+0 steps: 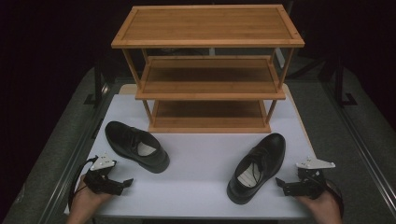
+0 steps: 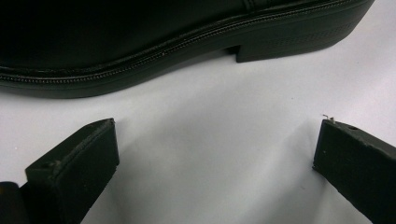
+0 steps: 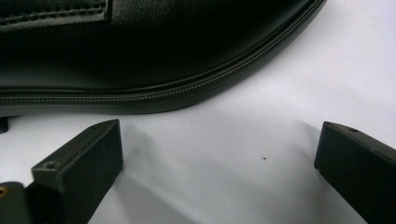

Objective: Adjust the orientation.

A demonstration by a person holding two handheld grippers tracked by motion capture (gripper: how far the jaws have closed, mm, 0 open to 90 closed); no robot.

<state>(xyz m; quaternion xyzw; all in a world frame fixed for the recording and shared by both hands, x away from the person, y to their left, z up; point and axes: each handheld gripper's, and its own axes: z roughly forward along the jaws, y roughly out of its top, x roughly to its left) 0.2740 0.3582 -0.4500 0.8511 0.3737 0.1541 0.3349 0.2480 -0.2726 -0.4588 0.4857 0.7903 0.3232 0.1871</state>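
Both grippers, left (image 1: 125,182) and right (image 1: 280,183), spread wide, empty; shoes (image 1: 135,145) (image 1: 258,167) untouched, rack (image 1: 208,70) bare.

Open white tabletop (image 1: 201,154) between the left shoe (image 1: 135,145) and right shoe (image 1: 258,166), each shoe just ahead of the wide-open left tongs (image 1: 125,183) and right tongs (image 1: 281,184), wooden rack (image 1: 208,70) blocking the far side.

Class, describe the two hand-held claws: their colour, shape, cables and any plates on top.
Both the left claw and the right claw are black, each with two blocky, square-ended fingers. Each carries a pale grey three-cornered plate on top, and a black cable loops from the body.
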